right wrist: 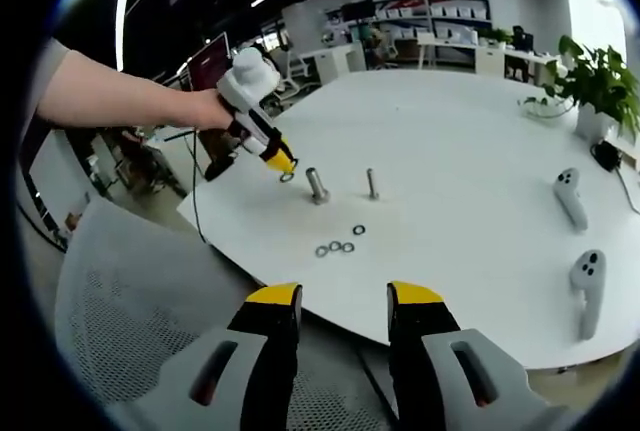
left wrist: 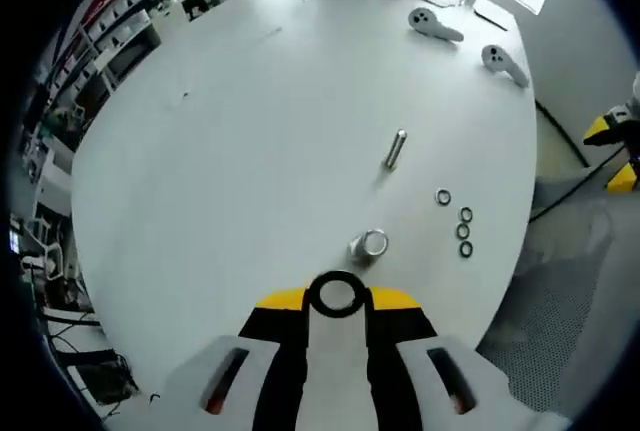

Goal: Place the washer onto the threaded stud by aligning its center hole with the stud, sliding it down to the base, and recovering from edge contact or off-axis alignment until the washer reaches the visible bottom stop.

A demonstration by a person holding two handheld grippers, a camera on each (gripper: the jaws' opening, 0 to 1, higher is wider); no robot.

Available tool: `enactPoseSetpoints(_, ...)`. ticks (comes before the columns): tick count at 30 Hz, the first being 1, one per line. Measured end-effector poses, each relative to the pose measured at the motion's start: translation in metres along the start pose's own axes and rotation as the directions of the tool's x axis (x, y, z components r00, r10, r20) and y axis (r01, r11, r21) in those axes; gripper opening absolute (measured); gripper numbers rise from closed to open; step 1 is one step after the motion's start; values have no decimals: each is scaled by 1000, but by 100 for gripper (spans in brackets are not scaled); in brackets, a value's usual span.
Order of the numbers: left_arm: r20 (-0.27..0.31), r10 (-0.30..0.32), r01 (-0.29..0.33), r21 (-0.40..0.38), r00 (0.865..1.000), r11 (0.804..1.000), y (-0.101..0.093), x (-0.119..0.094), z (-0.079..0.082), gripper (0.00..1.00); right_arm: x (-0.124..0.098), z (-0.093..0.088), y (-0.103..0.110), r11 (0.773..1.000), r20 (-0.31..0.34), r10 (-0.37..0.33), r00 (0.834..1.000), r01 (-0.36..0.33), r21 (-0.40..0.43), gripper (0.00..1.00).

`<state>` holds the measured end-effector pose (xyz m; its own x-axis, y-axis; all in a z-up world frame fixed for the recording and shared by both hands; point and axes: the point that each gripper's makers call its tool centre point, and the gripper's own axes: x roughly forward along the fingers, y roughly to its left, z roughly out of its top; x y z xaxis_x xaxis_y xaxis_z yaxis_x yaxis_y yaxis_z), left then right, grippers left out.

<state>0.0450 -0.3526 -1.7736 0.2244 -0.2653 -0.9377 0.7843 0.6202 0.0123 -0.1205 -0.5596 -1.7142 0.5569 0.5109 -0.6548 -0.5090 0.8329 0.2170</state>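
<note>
My left gripper (left wrist: 336, 299) is shut on a steel washer (left wrist: 314, 292), held flat between its yellow tips. Just beyond the washer stands a thick threaded stud (left wrist: 370, 245), upright on the white table (left wrist: 240, 151). A thinner stud (left wrist: 396, 149) rises farther off. The right gripper view has a hand holding the left gripper (right wrist: 284, 165) with the washer (right wrist: 287, 178) a little left of, and level with, the top of the thick stud (right wrist: 317, 185), not touching it. The thin stud (right wrist: 372, 183) is to its right. My right gripper (right wrist: 343, 301) is open and empty, off the table's edge.
Several spare washers (left wrist: 465, 232) lie in a loose row right of the studs, also seen as spare washers (right wrist: 335, 247). Two white controllers (right wrist: 568, 196) (right wrist: 588, 286) rest at the table's right. A potted plant (right wrist: 600, 81) stands at the far side. A mesh chair (right wrist: 130, 291) is below the near edge.
</note>
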Motion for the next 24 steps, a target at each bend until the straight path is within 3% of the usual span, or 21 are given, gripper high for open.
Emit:
enactPoseSetpoints(13, -6, -23, 24, 75, 1000, 997, -16, 1, 22, 19, 0, 1, 0, 1000, 9, -2, 1000, 2, 3, 36)
enactPoseSetpoints(24, -33, -33, 36, 110, 999, 993, -19, 5, 25, 19, 0, 1, -1, 1000, 9, -1, 1000, 1, 4, 36)
